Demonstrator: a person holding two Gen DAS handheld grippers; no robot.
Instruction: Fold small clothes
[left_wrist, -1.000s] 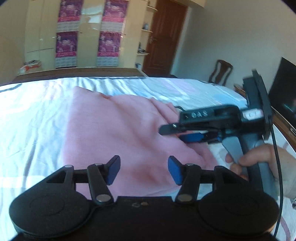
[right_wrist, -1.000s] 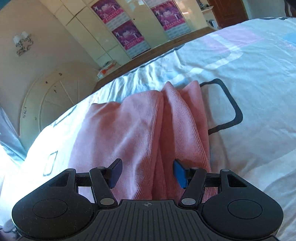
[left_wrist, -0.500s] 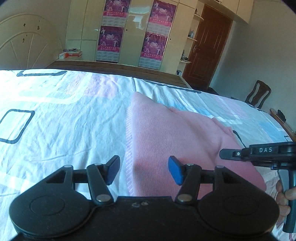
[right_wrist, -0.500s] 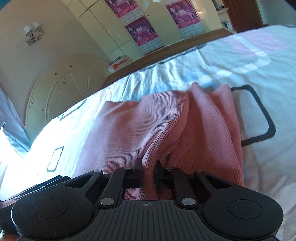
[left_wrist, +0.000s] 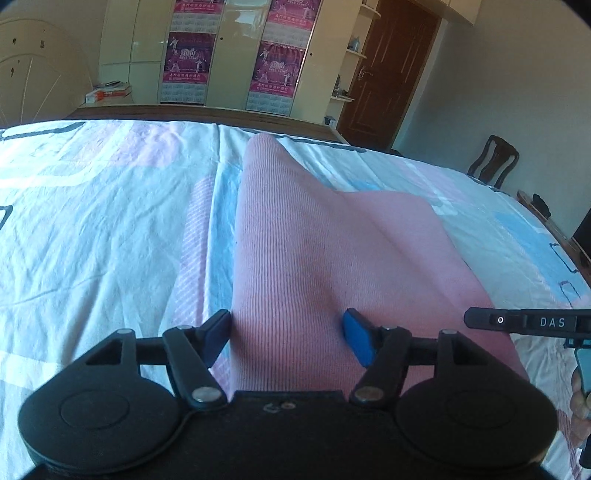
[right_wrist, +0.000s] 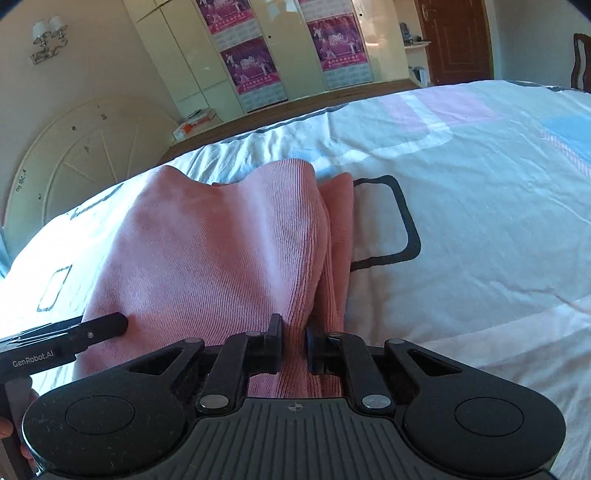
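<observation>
A pink ribbed garment (left_wrist: 317, 251) lies on the bed, also in the right wrist view (right_wrist: 221, 251). My left gripper (left_wrist: 286, 334) is open, its fingers either side of the garment's near left edge. My right gripper (right_wrist: 294, 345) is shut on a bunched fold at the garment's near right edge. The right gripper's body (left_wrist: 532, 323) shows at the right of the left wrist view. The left gripper's body (right_wrist: 62, 338) shows at the left of the right wrist view.
The bed sheet (left_wrist: 92, 229) is white with pink, blue and black-outline patterns (right_wrist: 402, 229). Beyond the bed stand a wardrobe with posters (left_wrist: 229, 55), a brown door (left_wrist: 391, 70), a chair (left_wrist: 493, 160) and a round headboard (right_wrist: 81, 162).
My right gripper closed on the garment's fold. My left gripper swung left and came down to the garment's left edge, still open.
</observation>
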